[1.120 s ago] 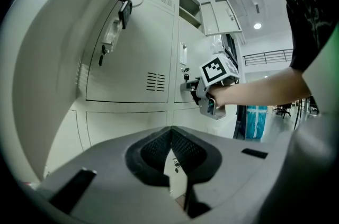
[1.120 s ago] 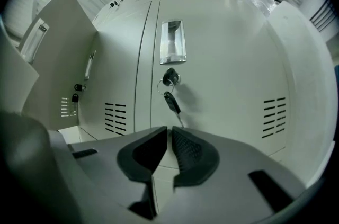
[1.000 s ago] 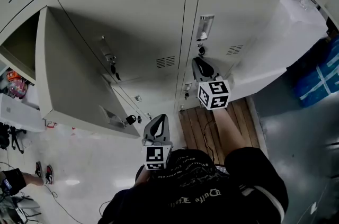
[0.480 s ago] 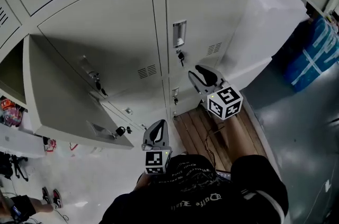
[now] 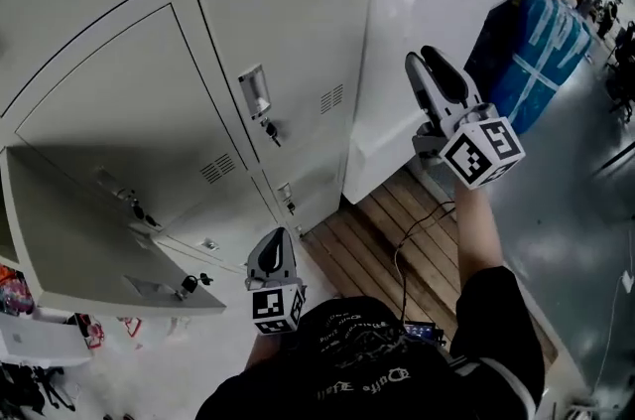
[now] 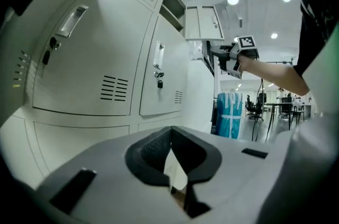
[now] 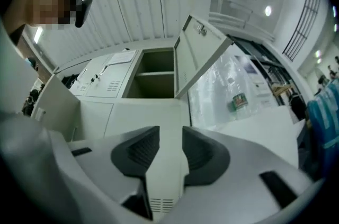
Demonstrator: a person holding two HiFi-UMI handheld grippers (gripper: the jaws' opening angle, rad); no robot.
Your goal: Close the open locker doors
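Observation:
A grey locker door (image 5: 94, 244) stands swung out at the lower left of the head view. Higher up, a second compartment (image 7: 153, 74) is open, its door (image 7: 204, 53) angled out to its right. My right gripper (image 5: 437, 75) is raised in front of the lockers and points up at that compartment. It is open; its jaws have just been opening and nothing is between them (image 7: 170, 149). My left gripper (image 5: 273, 259) hangs low beside the lower closed doors, its pads meeting at the tips (image 6: 170, 151), empty. The left gripper view also catches the right gripper (image 6: 225, 59).
A closed locker with a key in its lock (image 5: 263, 115) is straight ahead. Right of the lockers stand a white plastic-wrapped block (image 5: 427, 21) and a blue wrapped bundle (image 5: 531, 51). A wooden pallet (image 5: 382, 239) with a black cable lies on the floor. Loose items sit at the bottom left (image 5: 15, 294).
My right gripper has swung up and to the right, from the lower locker fronts to the upper ones. The head view has tilted upward. The left gripper has shifted a little.

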